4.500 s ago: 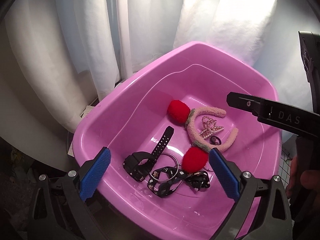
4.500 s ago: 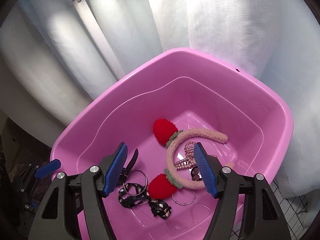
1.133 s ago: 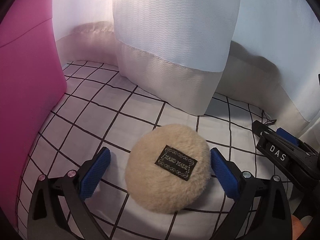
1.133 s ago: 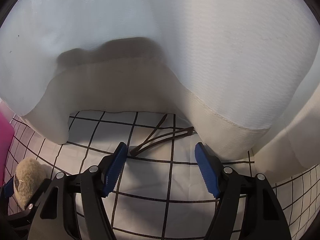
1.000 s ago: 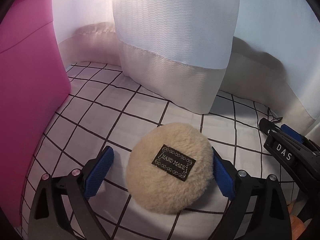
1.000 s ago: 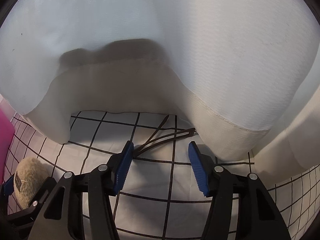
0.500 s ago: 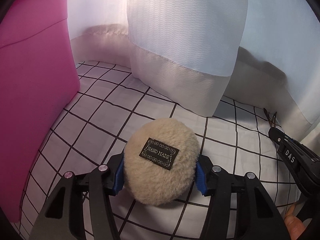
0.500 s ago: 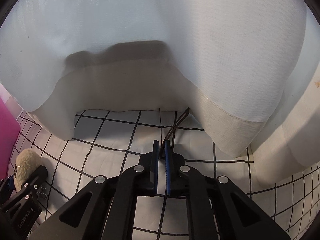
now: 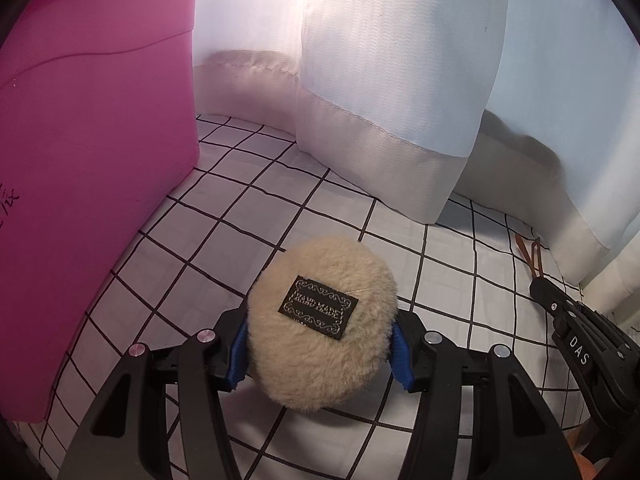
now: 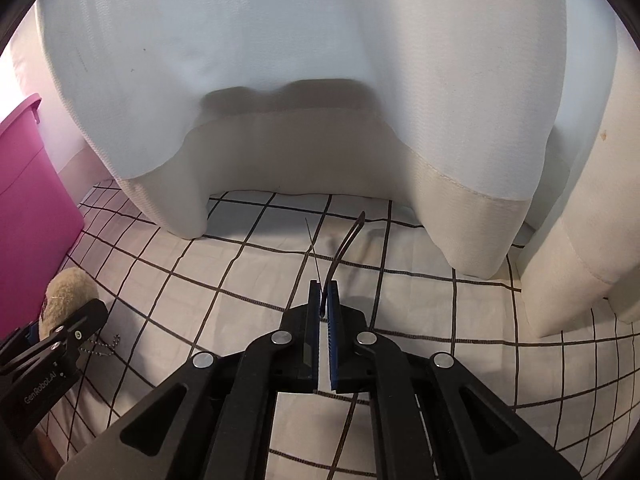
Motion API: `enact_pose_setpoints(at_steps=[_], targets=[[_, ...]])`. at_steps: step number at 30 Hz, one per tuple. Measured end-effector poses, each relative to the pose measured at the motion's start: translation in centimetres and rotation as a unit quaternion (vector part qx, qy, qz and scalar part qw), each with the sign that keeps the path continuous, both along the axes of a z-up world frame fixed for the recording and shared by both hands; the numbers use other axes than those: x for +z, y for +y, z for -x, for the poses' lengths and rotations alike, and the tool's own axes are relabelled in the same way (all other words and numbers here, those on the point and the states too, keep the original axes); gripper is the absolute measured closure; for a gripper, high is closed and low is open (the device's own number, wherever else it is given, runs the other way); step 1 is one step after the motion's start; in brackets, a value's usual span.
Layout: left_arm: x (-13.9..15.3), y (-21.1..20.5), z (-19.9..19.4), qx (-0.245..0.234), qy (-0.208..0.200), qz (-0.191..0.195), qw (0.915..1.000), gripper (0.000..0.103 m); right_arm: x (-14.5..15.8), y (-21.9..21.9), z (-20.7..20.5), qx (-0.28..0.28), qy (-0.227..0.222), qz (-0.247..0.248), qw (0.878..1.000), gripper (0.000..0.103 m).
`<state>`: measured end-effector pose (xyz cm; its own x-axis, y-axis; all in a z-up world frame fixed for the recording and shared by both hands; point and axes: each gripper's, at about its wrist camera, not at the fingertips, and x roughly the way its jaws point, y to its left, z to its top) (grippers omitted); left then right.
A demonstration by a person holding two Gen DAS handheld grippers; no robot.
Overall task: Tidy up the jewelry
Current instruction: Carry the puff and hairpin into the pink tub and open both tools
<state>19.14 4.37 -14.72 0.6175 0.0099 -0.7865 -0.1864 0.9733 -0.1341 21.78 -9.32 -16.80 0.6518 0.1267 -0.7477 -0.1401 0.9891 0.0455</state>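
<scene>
One fluffy beige pom-pom (image 9: 320, 336), round, carrying one black woven label (image 9: 318, 311), sits at six o'clock in the left wrist view; the same pom-pom shows again at nine o'clock in the right wrist view. One short ball chain (image 10: 102, 346) hangs beside it there. One thin brown cord (image 10: 344, 246), with two loose ends showing, at the centre of the right wrist view. One pink plastic tub (image 9: 96, 152), at nine o'clock in both views. Two grippers: the left gripper (image 9: 320, 354) and the right gripper (image 10: 325, 312), each with two blue pads. One grid-patterned white cloth (image 9: 224, 216) underneath, and one white curtain (image 9: 400, 60) hanging in several folds from ten to three o'clock.
</scene>
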Motion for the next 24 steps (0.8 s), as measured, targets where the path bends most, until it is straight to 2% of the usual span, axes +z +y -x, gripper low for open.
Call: enact_pose_setpoints(at_steps=[5,7,10,11,17,24], targets=[[-0.1,0.4,0.6,0.002,0.003,0.002,1.0,0.049,-0.3,-0.4,3.5,0.023,0.016,-0.017,0.999,0.099],[-0.1,0.3,1.1,0.003,0.003,0.007,1.0,0.049,-1.2,-1.7,3.6,0.035,0.015,-0.015,0.999,0.099],[0.2,0.2,1.6,0.0,0.002,0.009,1.0,0.049,-0.7,-2.3,4.4,0.047,0.011,-0.013,0.999,0.099],[0.3,0.1,1.8,-0.002,0.002,0.009,1.0,0.049,-0.5,-3.7,5.4,0.049,0.009,-0.014,0.999,0.099],[2.9,-0.7,3.6,-0.008,-0.011,0.009,0.9999,0.049,3.4,-4.3,5.4,0.07,-0.006,-0.012,0.997,0.099],[8.7,-1.5,5.6,0.004,-0.042,0.01,0.9991,0.049,8.6,-3.8,6.6,0.123,-0.03,-0.013,0.992,0.099]])
